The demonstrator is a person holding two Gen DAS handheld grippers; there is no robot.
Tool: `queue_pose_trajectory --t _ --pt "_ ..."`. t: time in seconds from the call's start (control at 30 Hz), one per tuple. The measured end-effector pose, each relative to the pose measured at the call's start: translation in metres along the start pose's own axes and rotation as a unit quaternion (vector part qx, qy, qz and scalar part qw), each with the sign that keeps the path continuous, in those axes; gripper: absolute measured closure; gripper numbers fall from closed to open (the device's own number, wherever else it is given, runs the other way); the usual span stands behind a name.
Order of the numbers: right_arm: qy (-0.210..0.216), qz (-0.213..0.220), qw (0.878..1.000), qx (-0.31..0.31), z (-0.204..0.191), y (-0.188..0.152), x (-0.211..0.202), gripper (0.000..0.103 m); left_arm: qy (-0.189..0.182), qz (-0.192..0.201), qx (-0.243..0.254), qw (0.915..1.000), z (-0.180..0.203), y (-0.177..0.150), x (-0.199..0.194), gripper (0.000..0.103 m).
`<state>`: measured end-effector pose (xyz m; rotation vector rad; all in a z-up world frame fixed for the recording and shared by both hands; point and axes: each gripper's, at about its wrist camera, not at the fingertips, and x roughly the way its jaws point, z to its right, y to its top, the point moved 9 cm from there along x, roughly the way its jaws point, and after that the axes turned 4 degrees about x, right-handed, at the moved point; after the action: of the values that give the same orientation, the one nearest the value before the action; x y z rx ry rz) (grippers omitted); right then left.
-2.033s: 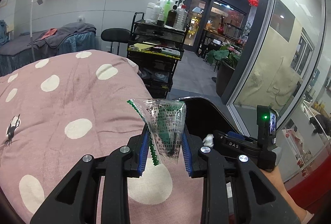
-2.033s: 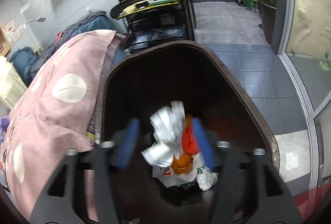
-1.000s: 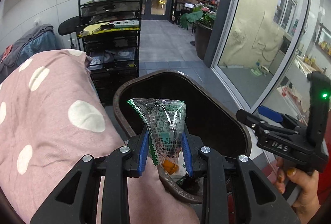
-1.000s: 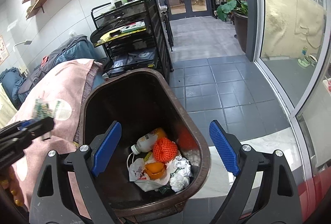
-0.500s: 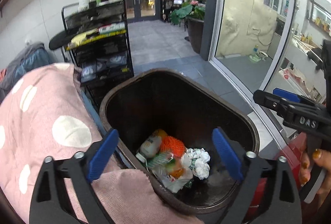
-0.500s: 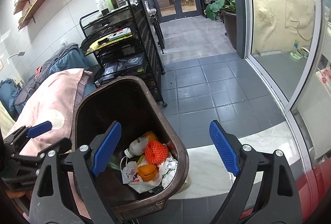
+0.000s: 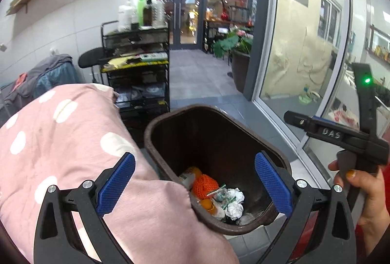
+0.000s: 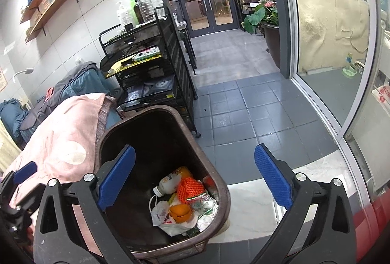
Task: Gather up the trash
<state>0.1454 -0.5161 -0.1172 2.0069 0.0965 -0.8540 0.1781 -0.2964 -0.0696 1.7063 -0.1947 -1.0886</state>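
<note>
A brown bin [image 7: 170, 115] [image 8: 146, 109] stands on the floor beside a pink dotted blanket [image 7: 61, 142]. Inside lie an orange net [image 7: 204, 184] [image 8: 189, 187], a plastic bottle [image 8: 170, 181], crumpled white paper [image 7: 234, 208] and a clear green-printed wrapper [image 7: 219, 193] [image 8: 198, 199]. My left gripper [image 7: 195, 159] hangs open above the bin's near rim with nothing between its fingers. My right gripper [image 8: 194, 149] is above the bin's right side; its jaws are opening and nothing is between them. A hand [image 7: 365, 190] holds the right tool's handle [image 7: 353, 142].
A black wire cart [image 7: 139, 73] [image 8: 151, 69] with bottles on top stands behind the bin. A glass wall [image 7: 292, 69] runs along the right, with a potted plant [image 7: 238, 64] at its far end. Grey tiled floor [image 8: 243, 105] leads to glass doors.
My left gripper opened and let go of the clear wrapper, which now lies in the bin, then drew back. My right gripper's jaws spread a little wider and it rose slightly.
</note>
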Motion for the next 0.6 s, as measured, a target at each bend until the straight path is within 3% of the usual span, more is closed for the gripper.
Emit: queue_pose_trajectory --t 0.4,0.6 --pt "0.046 0.014 0.998 -0.046 -0.060 -0.007 -0.016 0.006 0.070 0.051 -0.034 0.9957 -0.044 -0.008 -0.059 0.006" --pt "0.042 0.069 0.991 -0.103 -0.109 -0.017 -0.039 0.006 0.115 0.077 -0.071 0.9878 -0.080 -0.021 -0.095 0.006"
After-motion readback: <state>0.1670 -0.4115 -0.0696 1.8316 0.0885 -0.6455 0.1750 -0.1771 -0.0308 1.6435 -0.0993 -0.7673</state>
